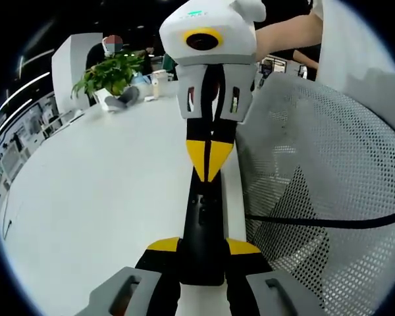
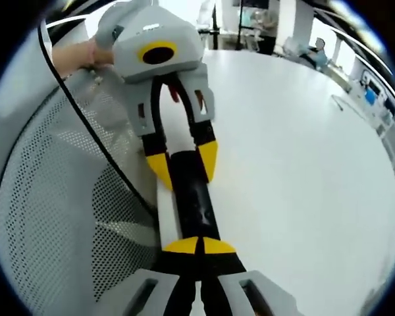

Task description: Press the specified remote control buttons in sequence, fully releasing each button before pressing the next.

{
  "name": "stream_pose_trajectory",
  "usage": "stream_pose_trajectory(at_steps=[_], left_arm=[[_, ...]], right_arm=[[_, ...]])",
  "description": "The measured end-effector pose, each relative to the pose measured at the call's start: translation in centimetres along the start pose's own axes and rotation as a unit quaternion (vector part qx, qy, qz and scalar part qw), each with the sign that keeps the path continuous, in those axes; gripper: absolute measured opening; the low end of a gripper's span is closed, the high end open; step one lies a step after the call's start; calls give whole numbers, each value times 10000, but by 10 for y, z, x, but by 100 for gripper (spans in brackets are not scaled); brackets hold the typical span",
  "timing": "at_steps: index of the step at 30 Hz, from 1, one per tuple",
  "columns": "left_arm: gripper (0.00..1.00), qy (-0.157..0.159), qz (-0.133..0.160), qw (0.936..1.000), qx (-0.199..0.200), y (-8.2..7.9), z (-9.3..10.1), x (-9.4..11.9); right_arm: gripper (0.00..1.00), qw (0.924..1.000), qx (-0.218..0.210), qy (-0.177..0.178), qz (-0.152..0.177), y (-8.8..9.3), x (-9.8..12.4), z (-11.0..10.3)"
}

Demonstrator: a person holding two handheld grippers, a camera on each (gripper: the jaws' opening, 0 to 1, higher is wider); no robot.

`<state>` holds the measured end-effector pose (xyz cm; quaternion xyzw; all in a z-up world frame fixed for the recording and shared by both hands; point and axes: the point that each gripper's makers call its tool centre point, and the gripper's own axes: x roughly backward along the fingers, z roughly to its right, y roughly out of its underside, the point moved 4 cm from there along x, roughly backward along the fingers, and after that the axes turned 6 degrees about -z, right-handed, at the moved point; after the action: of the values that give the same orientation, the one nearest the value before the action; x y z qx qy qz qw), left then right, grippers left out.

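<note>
Left gripper view: left gripper (image 1: 203, 253) clamps the slim black remote control (image 1: 201, 227); right gripper (image 1: 209, 164) clenched, tips on it, by the white worktop (image 1: 99, 197) edge.

My 2 grippers face each other, tip to tip.
Left gripper (image 1: 203, 247) jaws spread wide, right gripper (image 2: 199, 246) jaws pinched closed.

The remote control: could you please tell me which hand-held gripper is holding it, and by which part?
The left hand-held gripper clamps the black remote control at its near end; the right hand-held gripper meets its far end with jaws shut.
</note>
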<state>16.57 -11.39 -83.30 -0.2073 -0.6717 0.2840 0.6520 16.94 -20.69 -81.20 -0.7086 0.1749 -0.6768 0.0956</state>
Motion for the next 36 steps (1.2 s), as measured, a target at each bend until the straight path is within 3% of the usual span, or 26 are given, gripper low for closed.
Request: stream_pose_trajectory(at_steps=[24,28,33,36], left_arm=[[24,-2,-10,10000,7,0,0,0],[24,1,-4,10000,16,0,0,0],[24,9,7,10000,48,0,0,0],[24,5,-1,10000,38,0,0,0]], right_arm=[[0,9994,288,158,-140,-6,-10,-1],[0,9995,190,218,-80,-7,-8,-3],[0,9987,120,409,262,-14,-4,-8],[0,9990,203,347,188,-13,-7,-14]])
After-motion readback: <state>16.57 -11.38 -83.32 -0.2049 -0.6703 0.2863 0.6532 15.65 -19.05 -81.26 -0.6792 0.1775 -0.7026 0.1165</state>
